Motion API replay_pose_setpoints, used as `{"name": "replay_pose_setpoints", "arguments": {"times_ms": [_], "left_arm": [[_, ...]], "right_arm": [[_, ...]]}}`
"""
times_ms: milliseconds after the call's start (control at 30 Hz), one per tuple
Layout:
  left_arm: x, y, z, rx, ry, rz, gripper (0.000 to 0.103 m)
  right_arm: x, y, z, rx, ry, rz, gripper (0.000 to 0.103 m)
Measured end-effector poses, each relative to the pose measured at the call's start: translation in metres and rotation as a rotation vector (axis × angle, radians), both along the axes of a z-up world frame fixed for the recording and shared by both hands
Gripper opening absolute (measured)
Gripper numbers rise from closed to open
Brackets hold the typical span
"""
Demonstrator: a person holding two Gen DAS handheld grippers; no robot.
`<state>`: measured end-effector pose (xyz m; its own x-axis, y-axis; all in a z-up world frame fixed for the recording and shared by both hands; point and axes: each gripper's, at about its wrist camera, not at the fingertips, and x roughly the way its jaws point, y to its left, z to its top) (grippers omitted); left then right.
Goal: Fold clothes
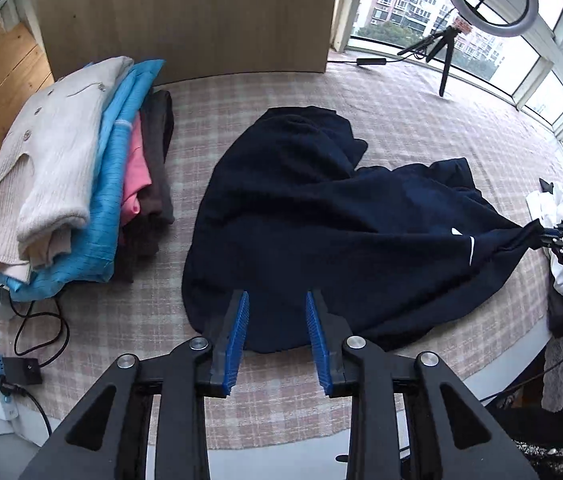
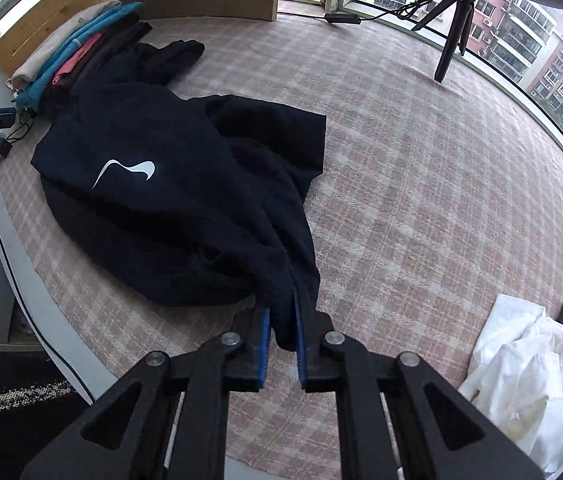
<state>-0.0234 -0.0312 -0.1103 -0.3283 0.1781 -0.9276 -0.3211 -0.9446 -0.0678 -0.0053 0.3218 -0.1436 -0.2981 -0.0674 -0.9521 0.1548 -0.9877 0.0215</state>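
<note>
Right gripper (image 2: 281, 332): I had it clamped on a bunched edge of the navy sweatshirt (image 2: 185, 200), to pull the cloth taut.
Left gripper (image 1: 277, 336): jaws apart, nothing between them, hovering over the near hem.
Sweatshirt: lay crumpled on the plaid blanket (image 2: 421, 184), logo up, unfolded.
Folded stack (image 1: 81, 184): beside it, kept clear.
White garment (image 2: 529, 380): waiting apart, I judged.

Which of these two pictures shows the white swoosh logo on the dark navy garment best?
The right wrist view: the white swoosh logo lies whole and flat on the dark navy garment. The left wrist view shows only two slivers of it, squeezed between folds.
</note>
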Motion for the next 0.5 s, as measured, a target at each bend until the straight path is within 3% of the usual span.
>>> {"name": "replay_pose_setpoints", "arguments": {"times_ms": [200,267,300,400,500], "left_arm": [[0.002,0.118,-0.044,-0.087,0.000,-0.361,0.041],[-0.003,0.134,-0.063,-0.149,-0.027,-0.401,0.026],[-0.010,0.131,-0.065,-0.150,-0.046,-0.374,0.001],[-0.036,0.110,-0.055,-0.117,-0.074,-0.263,0.000],[-0.068,0.080,-0.002,-0.093,0.048,-0.165,0.000]], "right_arm": [[0.003,0.007,-0.003,-0.030,0.025,-0.010,0.010],[0.004,0.010,-0.005,-0.042,0.028,-0.019,0.010],[0.005,0.012,-0.006,-0.048,0.030,-0.024,0.010],[0.010,0.017,0.000,-0.085,0.063,-0.040,0.010],[0.003,0.015,0.010,-0.115,0.103,-0.036,0.008]]}}
